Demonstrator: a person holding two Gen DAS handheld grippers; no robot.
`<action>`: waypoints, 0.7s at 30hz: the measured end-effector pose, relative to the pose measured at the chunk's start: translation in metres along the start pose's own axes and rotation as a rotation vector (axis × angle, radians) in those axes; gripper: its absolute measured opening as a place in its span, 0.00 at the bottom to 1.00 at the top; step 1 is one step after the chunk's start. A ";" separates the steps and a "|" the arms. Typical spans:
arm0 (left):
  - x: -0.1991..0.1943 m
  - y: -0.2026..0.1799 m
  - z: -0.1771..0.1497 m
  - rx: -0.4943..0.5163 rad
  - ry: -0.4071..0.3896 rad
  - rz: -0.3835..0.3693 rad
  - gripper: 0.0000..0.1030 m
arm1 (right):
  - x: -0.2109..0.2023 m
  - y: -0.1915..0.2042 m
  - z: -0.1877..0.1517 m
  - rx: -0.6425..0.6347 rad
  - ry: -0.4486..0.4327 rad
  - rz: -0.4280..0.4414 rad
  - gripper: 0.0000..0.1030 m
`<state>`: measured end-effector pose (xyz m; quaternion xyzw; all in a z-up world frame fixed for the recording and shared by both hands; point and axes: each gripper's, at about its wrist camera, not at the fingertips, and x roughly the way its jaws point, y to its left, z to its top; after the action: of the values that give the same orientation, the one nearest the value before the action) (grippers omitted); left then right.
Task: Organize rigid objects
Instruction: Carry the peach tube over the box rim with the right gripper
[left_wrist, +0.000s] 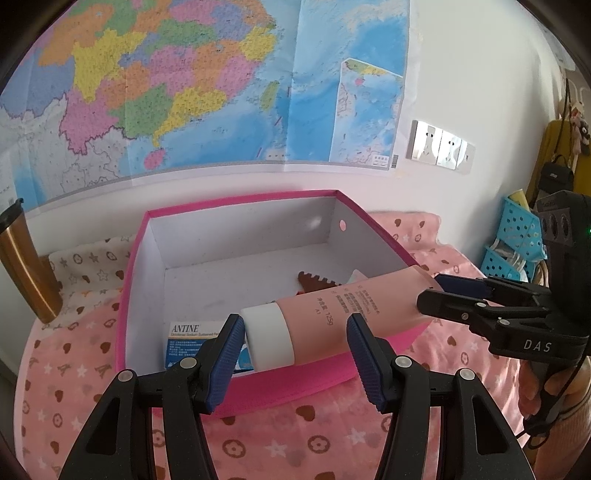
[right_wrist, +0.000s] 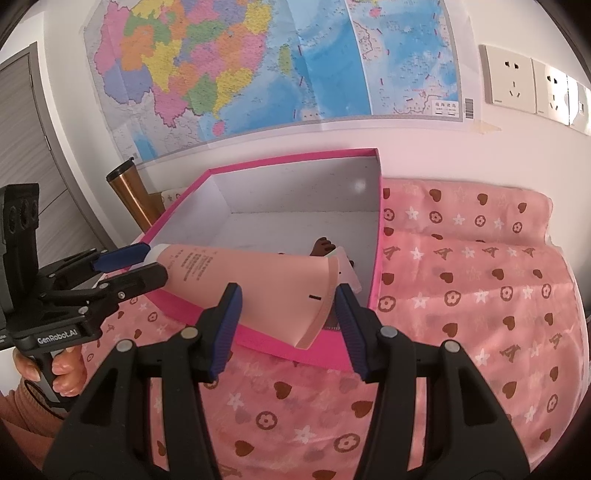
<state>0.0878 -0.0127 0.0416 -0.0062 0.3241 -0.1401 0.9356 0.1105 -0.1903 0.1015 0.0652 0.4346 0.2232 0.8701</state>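
Pale pink plastic squeeze tube with white cap, light, squashy: left gripper clamps cap end, right gripper clamps flat crimped tail, above magenta cardboard box.

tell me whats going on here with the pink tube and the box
A person holds a gripper in each hand, and both carry one pink tube over the near rim of an open pink box on a pink cloth. The left gripper has the white cap end, the right gripper the flat crimped end. A medicine carton and a brown comb lie inside.
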 end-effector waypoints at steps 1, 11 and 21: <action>0.001 0.000 0.000 -0.001 0.000 0.001 0.56 | 0.000 0.000 0.000 0.001 0.000 -0.001 0.53; 0.006 0.005 0.001 -0.008 0.004 0.007 0.56 | 0.008 0.000 0.002 -0.004 0.007 -0.001 0.53; 0.011 0.011 0.001 -0.021 0.015 0.009 0.56 | 0.014 0.003 0.004 -0.008 0.014 -0.006 0.53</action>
<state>0.0995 -0.0052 0.0346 -0.0137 0.3325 -0.1322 0.9337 0.1196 -0.1809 0.0943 0.0586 0.4400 0.2227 0.8680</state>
